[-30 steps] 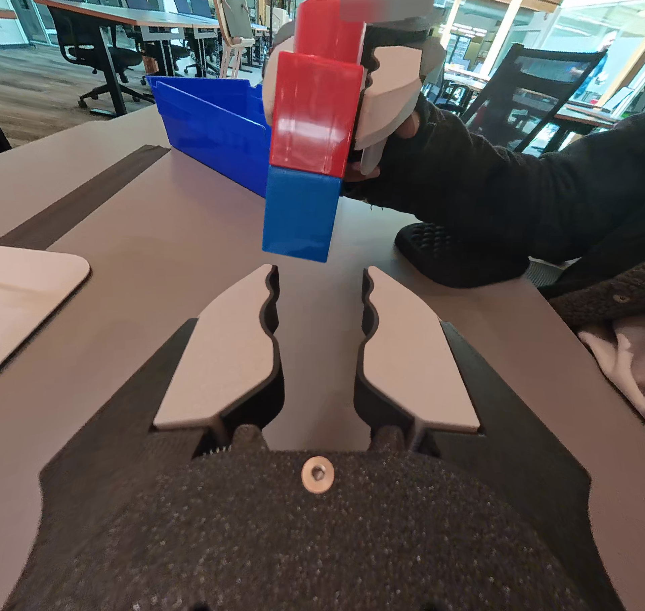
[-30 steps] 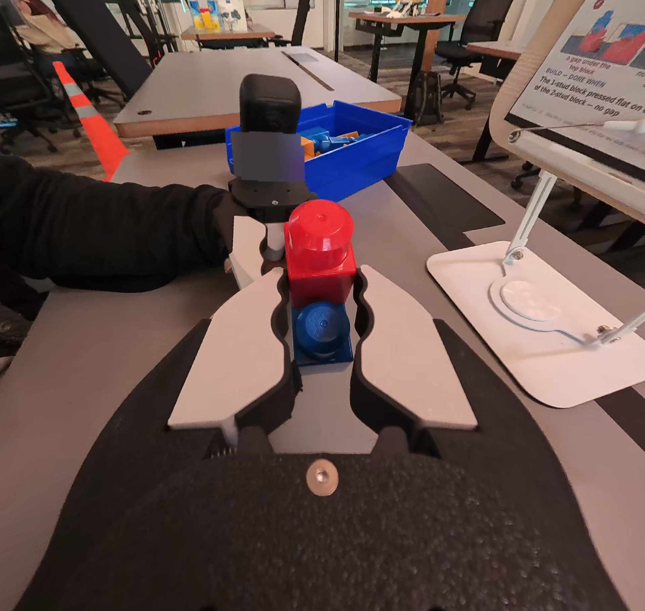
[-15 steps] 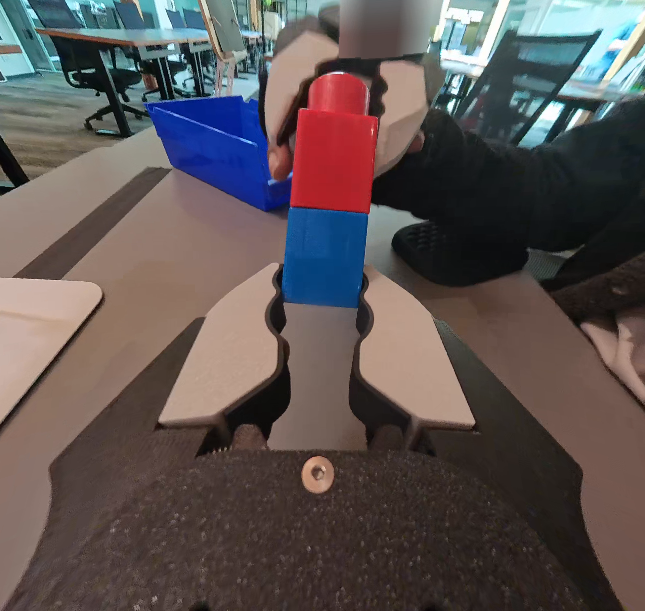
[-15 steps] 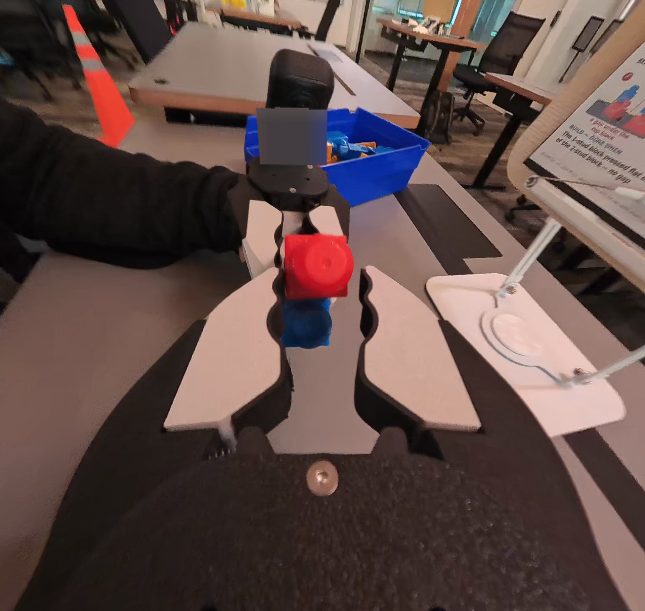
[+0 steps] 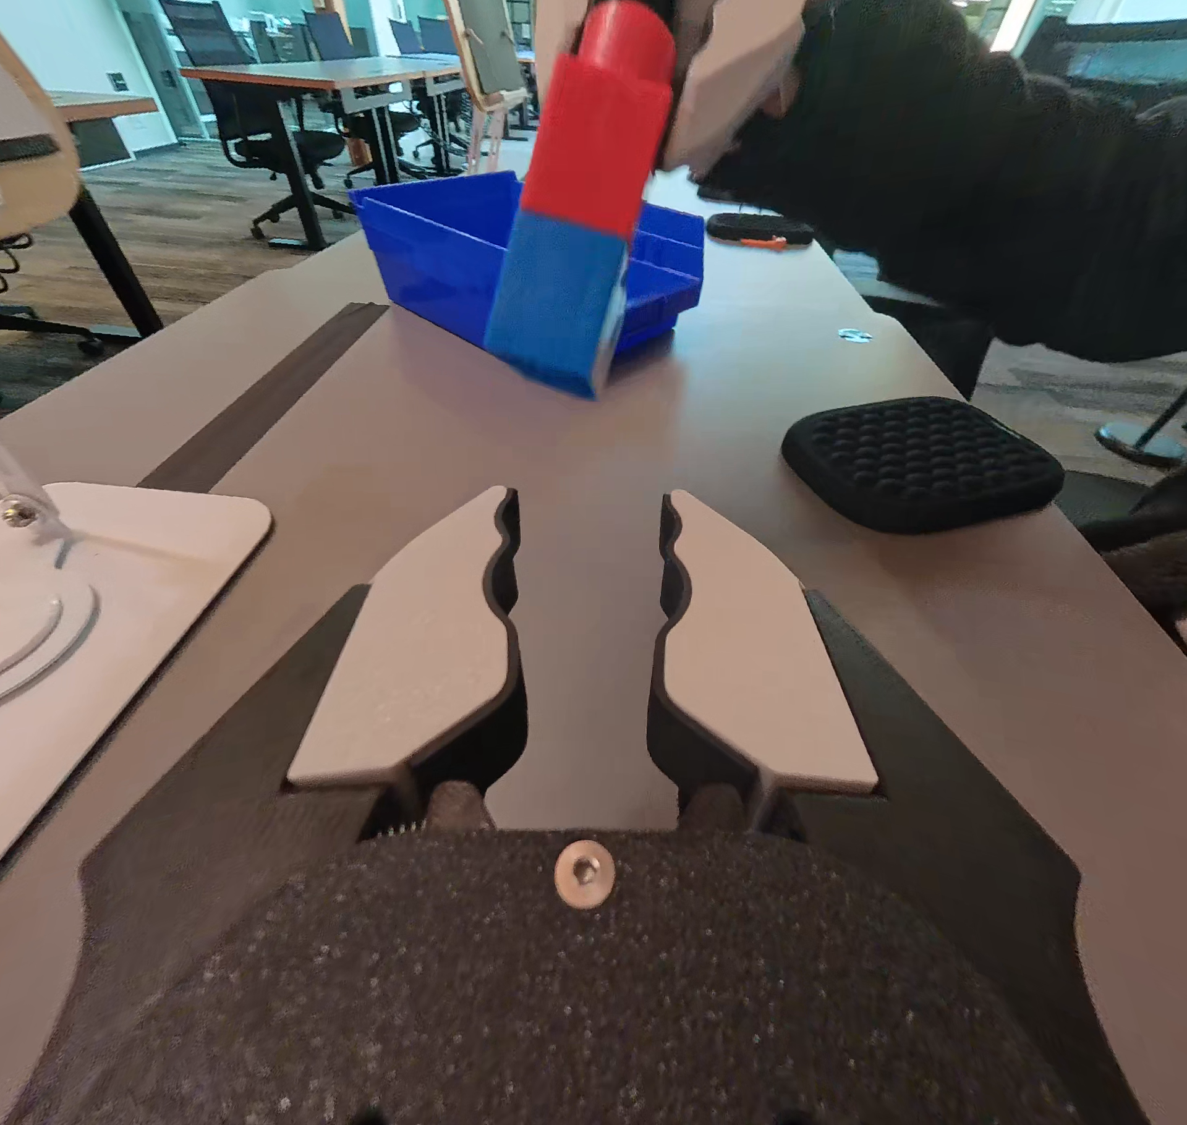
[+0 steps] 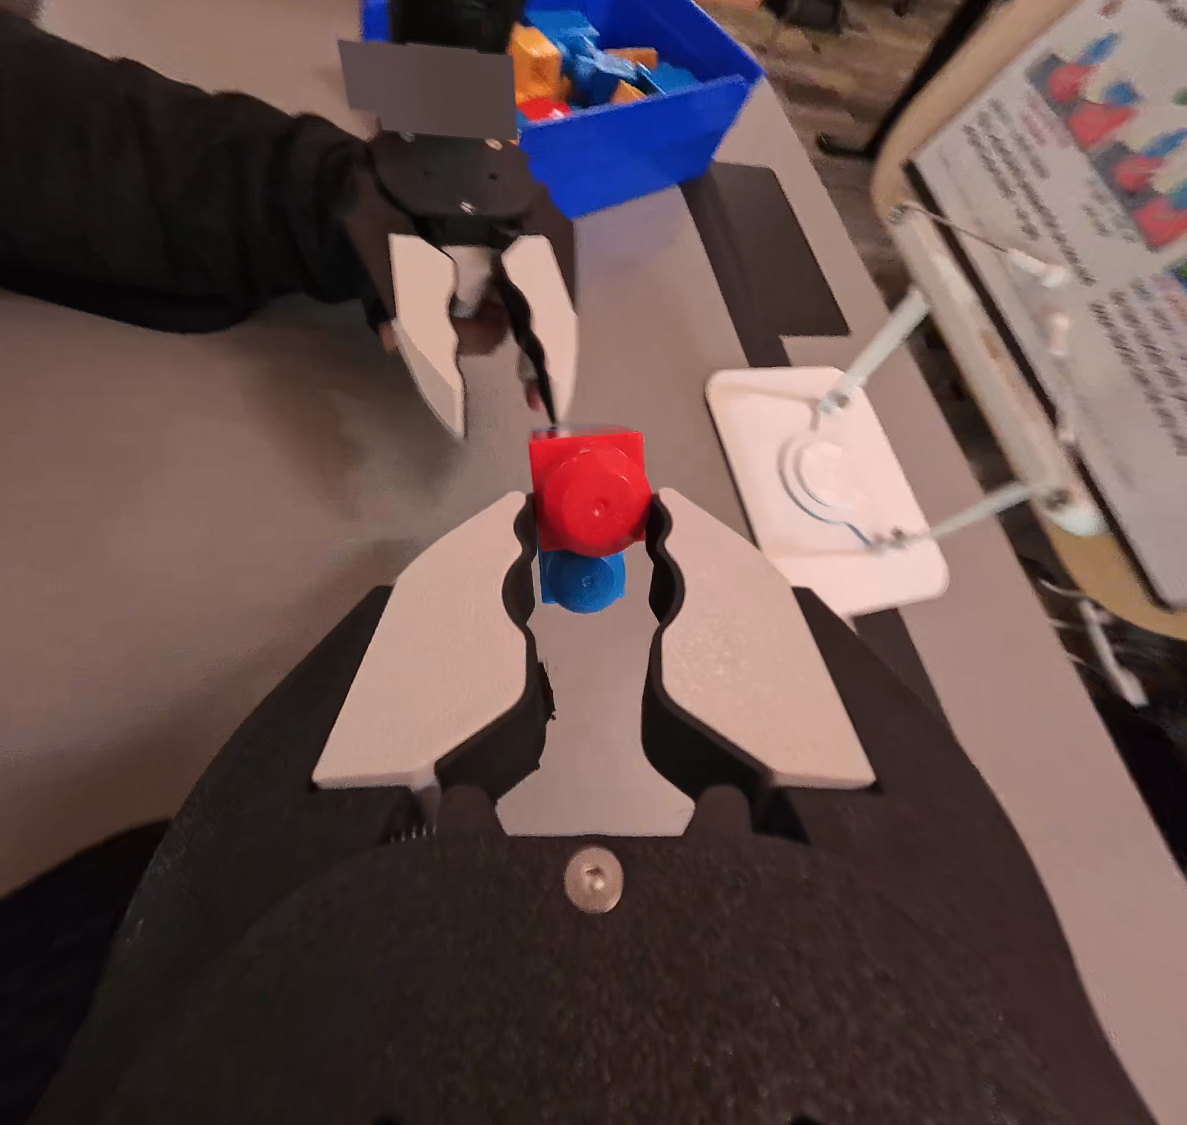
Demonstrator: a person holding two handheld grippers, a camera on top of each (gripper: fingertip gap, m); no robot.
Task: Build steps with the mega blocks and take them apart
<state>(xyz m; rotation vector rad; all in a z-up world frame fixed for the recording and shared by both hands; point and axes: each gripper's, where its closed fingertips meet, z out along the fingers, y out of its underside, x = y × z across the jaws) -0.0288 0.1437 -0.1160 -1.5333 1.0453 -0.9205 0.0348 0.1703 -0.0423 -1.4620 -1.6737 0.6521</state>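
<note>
grey table, gripped red block

In the left wrist view the bin sits far on the table, the stand base near left, the pad right, and the stacked blocks hang before the bin.

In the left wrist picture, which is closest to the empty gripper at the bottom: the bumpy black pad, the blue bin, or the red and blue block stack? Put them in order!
From the left gripper:
1. Bumpy black pad, nearest, lying on the table to the right.
2. Red and blue block stack, straight ahead, tilted, held up above the table by the right gripper.
3. Blue bin, farthest, behind the stack.
</note>
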